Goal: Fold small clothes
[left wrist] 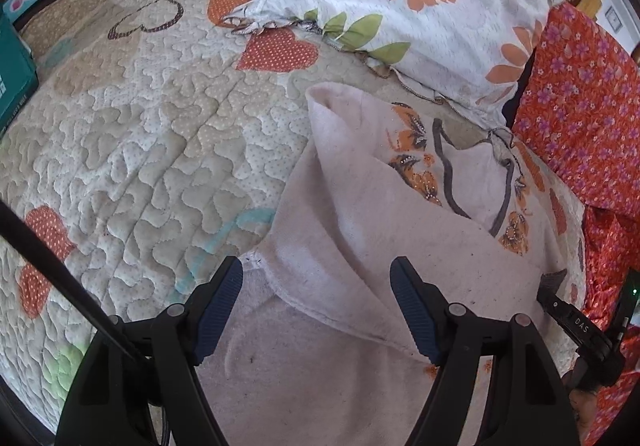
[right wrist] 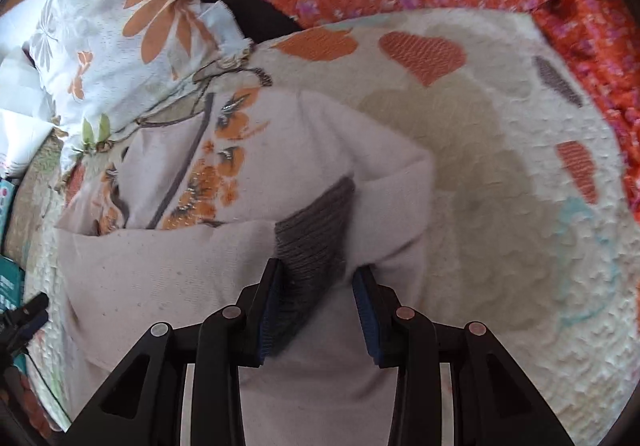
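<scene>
- A pale pink sweater [left wrist: 344, 230] with an orange floral print and grey trim lies partly folded on a quilted bedspread [left wrist: 152, 134] patterned with hearts, its left side turned over the chest so the print shows only around the neckline.
- In the left wrist view, the left gripper [left wrist: 316, 306] hovers over the near part of the garment with its jaws spread wide and nothing between the blue pads [left wrist: 218, 306]; the fold's hemmed edge runs diagonally beneath them.
- The right gripper [right wrist: 318, 310] sits over the sweater's near right portion, jaws released and apart, with the ribbed grey cuff [right wrist: 316, 230] of a sleeve lying between and just beyond the fingertips; whether the left pad touches the cuff cannot be told.
- That sleeve is folded inward across the body, the cuff resting on the pink fabric just below the floral print.
- A white pillow [left wrist: 420, 6] printed with orange and green leaves lies at the far edge of the bedspread, just beyond the sweater's collar.
- An orange cloth with purple flowers [left wrist: 580, 106] borders the bedspread on the right in the left wrist view and along the far side in the right wrist view.
- A teal box [left wrist: 14, 82] sits at the left edge of the bed, well apart from the garment.
</scene>
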